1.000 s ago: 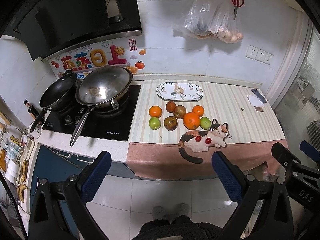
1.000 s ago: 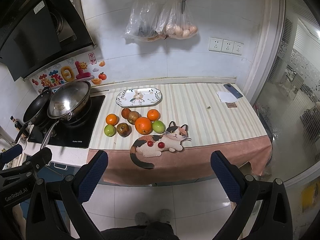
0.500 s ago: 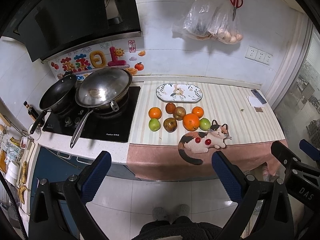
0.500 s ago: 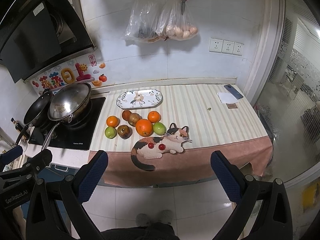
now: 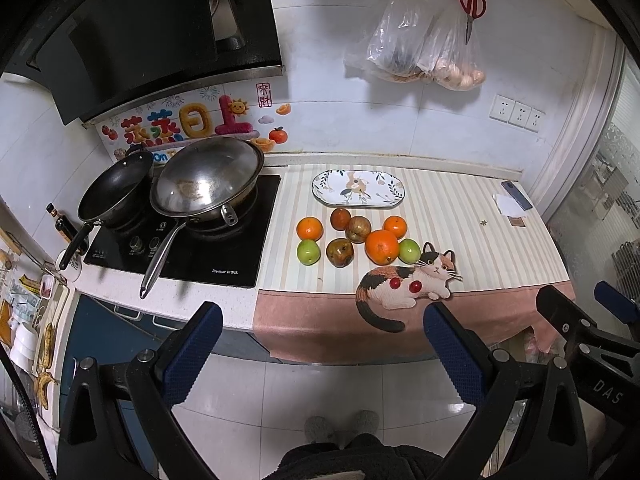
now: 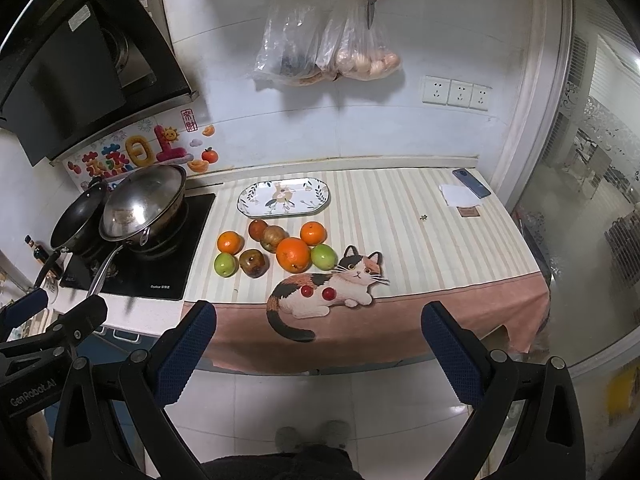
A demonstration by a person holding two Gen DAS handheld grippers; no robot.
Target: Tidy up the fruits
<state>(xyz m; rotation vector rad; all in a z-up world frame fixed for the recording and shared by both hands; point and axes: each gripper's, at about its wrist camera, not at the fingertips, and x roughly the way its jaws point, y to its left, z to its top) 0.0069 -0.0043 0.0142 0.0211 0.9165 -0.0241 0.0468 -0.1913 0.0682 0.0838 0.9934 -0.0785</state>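
Several fruits lie clustered on the striped counter cloth: a large orange (image 5: 381, 246) (image 6: 293, 254), two smaller oranges (image 5: 309, 228) (image 5: 395, 227), two green apples (image 5: 308, 251) (image 5: 409, 250) and brownish apples (image 5: 339, 252). An empty oval patterned plate (image 5: 357, 188) (image 6: 283, 197) sits just behind them. My left gripper (image 5: 320, 326) hangs open over the floor, well short of the counter edge. My right gripper (image 6: 318, 322) is open too, also back from the counter, and holds nothing.
A stove (image 5: 200, 248) with a steel wok (image 5: 208, 180) and a black pan (image 5: 116, 190) stands left of the fruit. A cat-shaped mat (image 5: 404, 286) lies at the counter's front edge. A phone and papers (image 5: 514, 200) sit far right. Bags (image 5: 424, 56) and scissors hang on the wall.
Both grippers have drifted slightly; the counter and fruit sit a little higher and nearer in the views. Nothing was grasped or moved on the counter.
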